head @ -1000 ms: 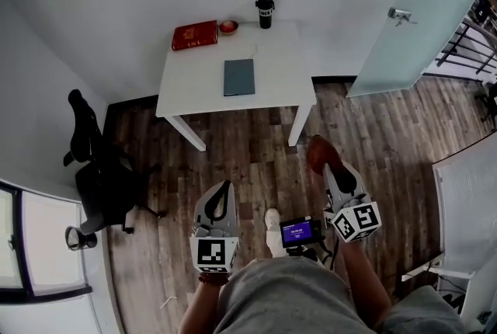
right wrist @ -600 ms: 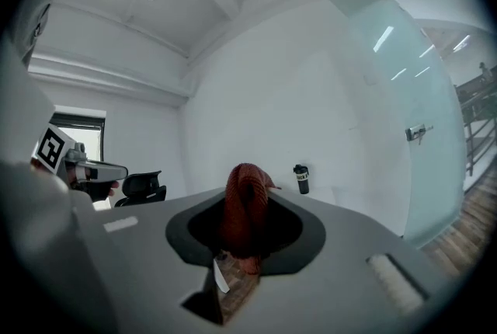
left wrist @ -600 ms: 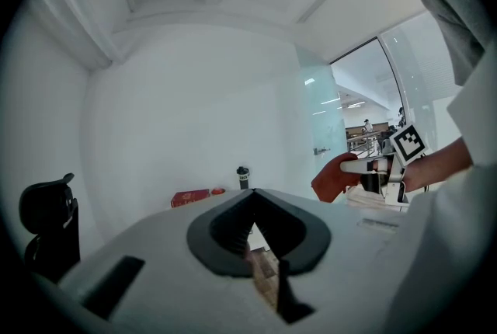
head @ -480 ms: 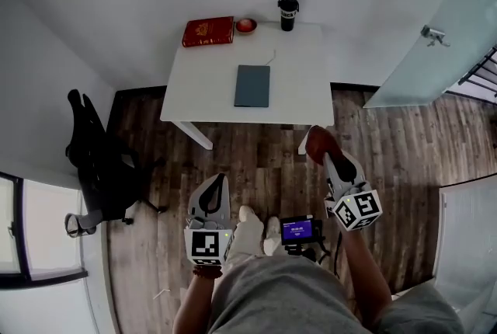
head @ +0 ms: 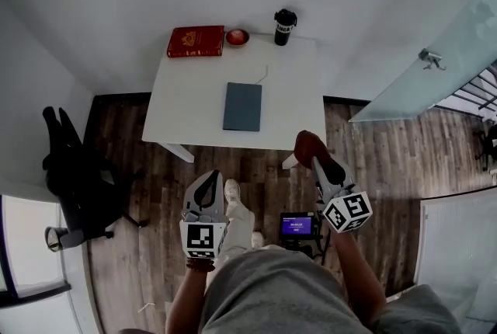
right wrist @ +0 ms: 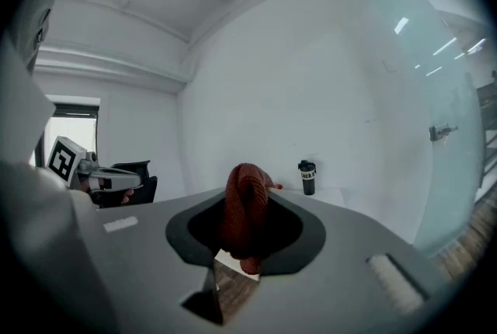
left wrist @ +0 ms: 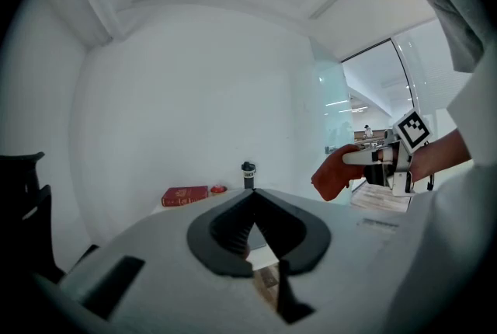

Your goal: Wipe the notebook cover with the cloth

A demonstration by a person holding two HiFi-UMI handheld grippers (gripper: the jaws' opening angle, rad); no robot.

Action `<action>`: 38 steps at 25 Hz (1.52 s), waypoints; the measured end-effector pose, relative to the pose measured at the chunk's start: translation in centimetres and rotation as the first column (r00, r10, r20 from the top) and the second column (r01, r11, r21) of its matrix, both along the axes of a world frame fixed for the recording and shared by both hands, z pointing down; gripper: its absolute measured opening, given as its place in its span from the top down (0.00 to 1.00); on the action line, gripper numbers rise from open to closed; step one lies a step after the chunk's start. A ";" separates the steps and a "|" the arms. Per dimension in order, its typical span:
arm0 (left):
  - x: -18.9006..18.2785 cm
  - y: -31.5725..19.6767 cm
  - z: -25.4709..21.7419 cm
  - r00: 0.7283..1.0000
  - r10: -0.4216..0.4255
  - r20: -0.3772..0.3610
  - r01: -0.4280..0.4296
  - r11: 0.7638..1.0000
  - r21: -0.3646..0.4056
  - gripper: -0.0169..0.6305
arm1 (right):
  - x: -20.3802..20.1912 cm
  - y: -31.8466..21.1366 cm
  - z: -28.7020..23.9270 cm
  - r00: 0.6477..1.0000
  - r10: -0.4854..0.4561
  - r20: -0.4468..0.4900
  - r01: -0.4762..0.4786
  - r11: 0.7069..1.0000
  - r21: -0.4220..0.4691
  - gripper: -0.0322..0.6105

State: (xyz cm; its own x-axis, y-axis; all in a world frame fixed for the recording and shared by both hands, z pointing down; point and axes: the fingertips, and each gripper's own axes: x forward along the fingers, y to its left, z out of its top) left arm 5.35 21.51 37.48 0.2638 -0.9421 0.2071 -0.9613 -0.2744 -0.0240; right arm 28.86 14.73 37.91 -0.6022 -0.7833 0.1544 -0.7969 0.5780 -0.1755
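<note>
R tongs (right wrist: 247, 196) clamp cloth (head: 308, 147), prob. short of notebook (head: 242, 106).

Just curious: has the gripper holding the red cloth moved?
Yes. The right gripper with the cloth has come closer to the front edge of the table.

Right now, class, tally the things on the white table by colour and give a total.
Red: 2 (book, small bowl)
Black: 1 (lidded cup)
Grey-blue: 1 (notebook)
Total: 4; a thin pale line beside the notebook is too faint to name and is left out.
</note>
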 end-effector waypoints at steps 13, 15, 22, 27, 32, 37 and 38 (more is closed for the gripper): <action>-6.0 -15.3 3.6 0.996 0.085 -0.001 -0.085 0.996 -0.033 0.95 | -9.5 -15.9 -3.3 0.993 -0.083 -0.084 0.083 0.997 -0.001 0.81; -6.5 -16.5 5.2 0.994 0.110 -0.003 -0.110 0.992 -0.057 0.92 | -11.2 -17.5 -3.1 0.990 -0.104 -0.092 0.105 0.995 0.002 0.81; -5.8 -18.5 12.4 0.970 0.244 -0.011 -0.242 0.952 -0.187 0.78 | -15.2 -23.1 1.2 0.946 -0.222 -0.234 0.227 0.974 -0.005 0.81; -6.0 -20.0 17.1 0.960 0.281 -0.008 -0.273 0.925 -0.263 0.76 | -17.2 -27.9 6.1 0.892 -0.306 -0.334 0.310 0.950 -0.043 0.81; -5.6 -21.4 21.2 0.955 0.295 0.003 -0.278 0.904 -0.325 0.73 | -20.4 -31.8 11.0 0.778 -0.426 -0.461 0.446 0.892 -0.072 0.81; -4.0 -22.3 24.3 0.949 0.315 -0.005 -0.293 0.877 -0.381 0.71 | -23.8 -34.9 14.6 0.659 -0.509 -0.553 0.553 0.827 -0.101 0.81; -3.8 -22.1 24.9 0.939 0.344 0.006 -0.314 0.866 -0.390 0.70 | -24.4 -35.3 15.4 0.632 -0.519 -0.575 0.570 0.815 -0.108 0.81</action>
State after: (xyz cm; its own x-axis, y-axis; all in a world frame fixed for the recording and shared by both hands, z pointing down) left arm 1.55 -0.56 62.36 0.5148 -0.6495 0.5595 -0.8132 -0.5766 0.0789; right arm 4.48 -20.61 53.34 -0.7462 -0.3660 0.5561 -0.2666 0.9297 0.2541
